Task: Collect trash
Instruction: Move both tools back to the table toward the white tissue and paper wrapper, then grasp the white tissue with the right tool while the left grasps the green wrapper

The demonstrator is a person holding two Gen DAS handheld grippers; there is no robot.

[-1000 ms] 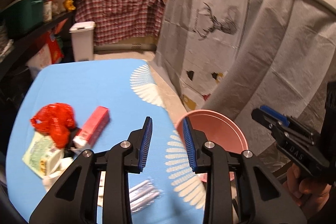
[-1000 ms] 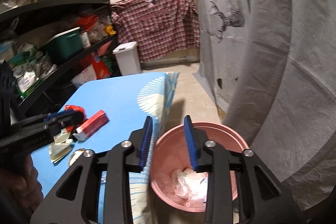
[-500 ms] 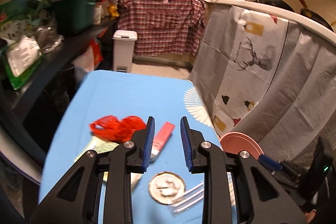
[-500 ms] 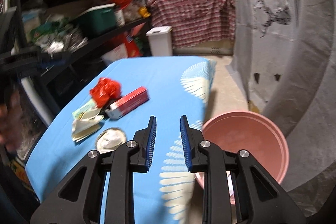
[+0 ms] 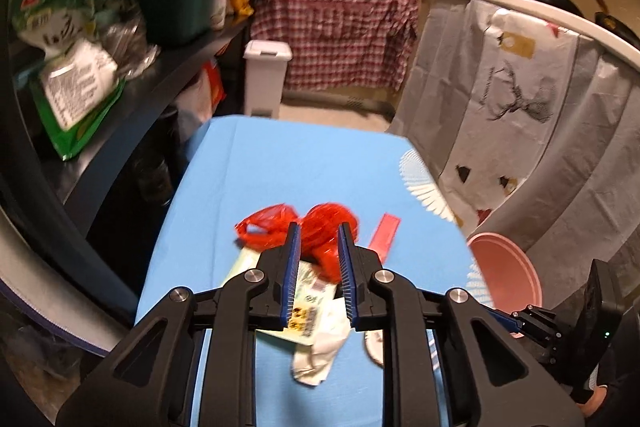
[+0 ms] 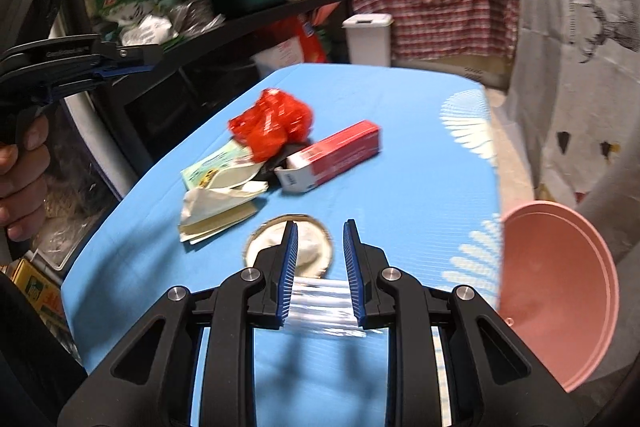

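The blue worktop (image 6: 420, 155) fills the middle of both views, with a dark shelf rack (image 6: 248, 19) of bags and boxes along its 9 o'clock side and a grey hanging sheet (image 5: 520, 115) on its 3 o'clock side. A pink basin (image 6: 560, 287) stands off the worktop's edge at 3 o'clock in the right wrist view, below the level of the cloth.

The trash lies in a loose heap near the worktop's centre. A crumpled red plastic bag (image 6: 272, 127) sits at the far end of the heap, touching a red and white carton (image 6: 332, 155) that lies slantwise at its 4 o'clock. At the bag's 7 o'clock lie a green printed packet (image 6: 212, 165) and a crumpled white paper (image 6: 216, 203), overlapping. A round foil lid (image 6: 308, 247) lies flat at the heap's near end, and clear plastic straws (image 6: 320, 303) lie crosswise just nearer than it.

The left claw (image 5: 319, 275) hangs above the heap, its jaws a narrow gap apart and having just been closing, with nothing clamped; the red bag shows at 12 o'clock beyond its tips, the green packet below between the fingers, the white paper at 6 o'clock.

The right claw (image 6: 320, 267) hovers over the straws, jaws a narrow gap apart and gripping nothing; the lid is at its 11 o'clock, partly behind the left finger. The person's left hand (image 6: 20, 179) shows at 9 o'clock.
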